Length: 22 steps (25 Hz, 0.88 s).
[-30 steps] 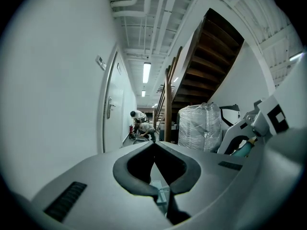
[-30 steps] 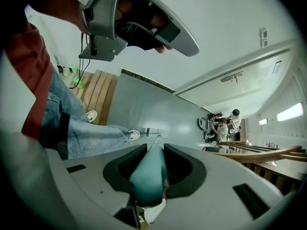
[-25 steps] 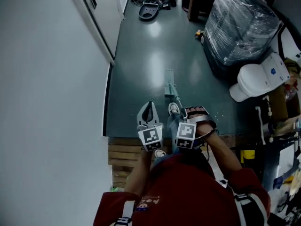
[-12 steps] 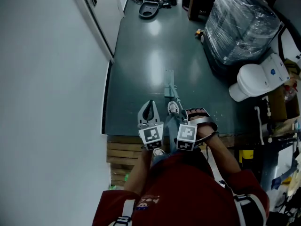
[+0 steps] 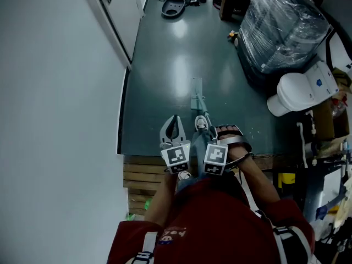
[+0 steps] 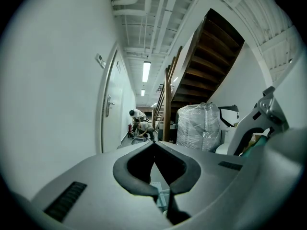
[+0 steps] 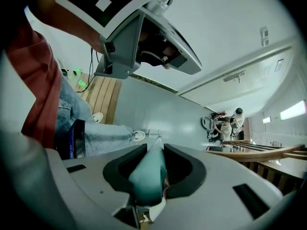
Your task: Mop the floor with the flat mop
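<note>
In the head view the flat mop's pale head (image 5: 197,92) lies on the dark green floor (image 5: 165,54), and its teal handle (image 5: 204,117) slants back toward me. My right gripper (image 5: 226,136) is shut on that handle; in the right gripper view the teal handle (image 7: 147,174) fills the space between the jaws and runs down to the mop head (image 7: 158,134). My left gripper (image 5: 175,122) hovers just left of the handle, shut and holding nothing. Its tips meet in the left gripper view (image 6: 154,143), with the mop head (image 6: 160,195) showing below them.
A white wall (image 5: 55,92) and a door run along the left. A plastic-wrapped pallet (image 5: 280,26) and a white rounded fixture (image 5: 300,92) stand at the right. Wooden planks (image 5: 144,180) lie under my feet; one shoe (image 5: 201,125) rests beside the handle. People crouch at the far end (image 6: 139,123).
</note>
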Each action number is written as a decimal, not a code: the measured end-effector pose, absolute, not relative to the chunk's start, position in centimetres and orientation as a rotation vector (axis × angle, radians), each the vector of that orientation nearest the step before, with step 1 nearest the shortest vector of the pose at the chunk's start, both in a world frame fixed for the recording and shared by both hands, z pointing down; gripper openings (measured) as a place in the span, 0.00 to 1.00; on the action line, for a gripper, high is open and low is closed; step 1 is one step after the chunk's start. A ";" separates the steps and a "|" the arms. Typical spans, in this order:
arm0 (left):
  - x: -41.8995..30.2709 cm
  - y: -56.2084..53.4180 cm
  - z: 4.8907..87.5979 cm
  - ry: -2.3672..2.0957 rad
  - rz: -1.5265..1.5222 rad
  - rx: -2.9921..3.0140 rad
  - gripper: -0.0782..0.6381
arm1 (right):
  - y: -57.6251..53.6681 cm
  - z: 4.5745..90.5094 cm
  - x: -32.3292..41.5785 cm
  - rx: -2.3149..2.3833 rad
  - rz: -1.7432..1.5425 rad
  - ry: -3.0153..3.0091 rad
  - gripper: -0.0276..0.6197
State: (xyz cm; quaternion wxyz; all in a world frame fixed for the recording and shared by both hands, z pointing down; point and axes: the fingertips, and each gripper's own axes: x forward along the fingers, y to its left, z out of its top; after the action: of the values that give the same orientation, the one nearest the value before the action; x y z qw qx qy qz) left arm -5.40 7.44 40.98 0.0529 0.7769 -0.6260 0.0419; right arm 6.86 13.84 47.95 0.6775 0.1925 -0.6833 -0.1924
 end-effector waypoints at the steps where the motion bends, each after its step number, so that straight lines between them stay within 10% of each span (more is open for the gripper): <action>1: -5.3 7.4 41.0 -1.900 0.125 2.357 0.13 | 13.6 48.1 6.9 0.439 -0.434 -1.537 0.22; 22: -5.9 2.9 41.7 -1.887 0.113 2.380 0.13 | 8.1 50.6 6.1 0.467 -0.445 -1.543 0.22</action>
State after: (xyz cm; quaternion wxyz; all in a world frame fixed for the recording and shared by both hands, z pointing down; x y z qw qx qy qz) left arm -5.87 2.92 41.70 0.0512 0.7820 -0.6201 0.0371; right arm 6.11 8.07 50.58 0.6704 0.2074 -0.6846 -0.1973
